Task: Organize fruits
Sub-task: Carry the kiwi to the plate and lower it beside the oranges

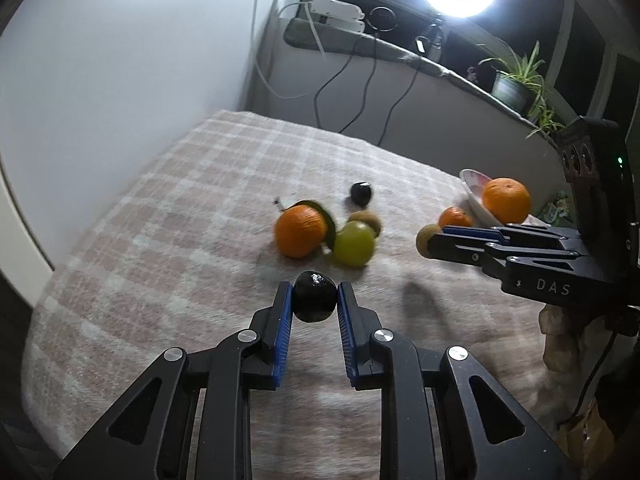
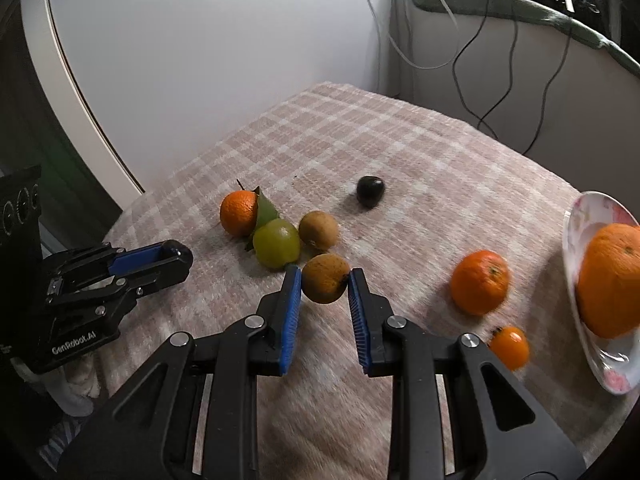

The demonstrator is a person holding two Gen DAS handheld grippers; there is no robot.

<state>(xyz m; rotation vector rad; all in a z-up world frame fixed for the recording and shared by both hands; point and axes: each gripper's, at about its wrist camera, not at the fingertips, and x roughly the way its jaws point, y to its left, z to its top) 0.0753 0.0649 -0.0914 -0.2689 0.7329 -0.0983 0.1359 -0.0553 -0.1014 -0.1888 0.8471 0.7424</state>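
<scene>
- In the right wrist view, our right gripper [image 2: 325, 280] had its fingers [image 2: 293, 296] closed on a brown round fruit [image 2: 325, 278], pinched at its two sides and seemingly just clear of the checked blanket [image 2: 400, 152].
- In the left wrist view, our left gripper [image 1: 314, 298] had its fingers [image 1: 285, 308] closed likewise on a dark round fruit [image 1: 314, 297], held at the fingertips.
- Neither fruit showed a long axis worth aligning; both were near-spherical.
- The relation that governed the coming move, as we judged it, was the bearing of the white dish [image 2: 576, 216]: it lay to the right of the right fingers, at the blanket's edge, already holding a large orange [image 2: 612, 280].
- Between those fingers and the dish sat a mandarin [image 2: 480, 282] and a small orange fruit [image 2: 510, 346], which a low sweep could strike.
- We judged the right hand the nearer to the dish; the left would have had to reach across.
- Farther out, and left of the right fingers, an orange with a leaf [image 2: 239, 214], a green fruit [image 2: 277, 244], a second brown fruit [image 2: 319, 230] and another dark fruit [image 2: 370, 191] remained loose.
</scene>
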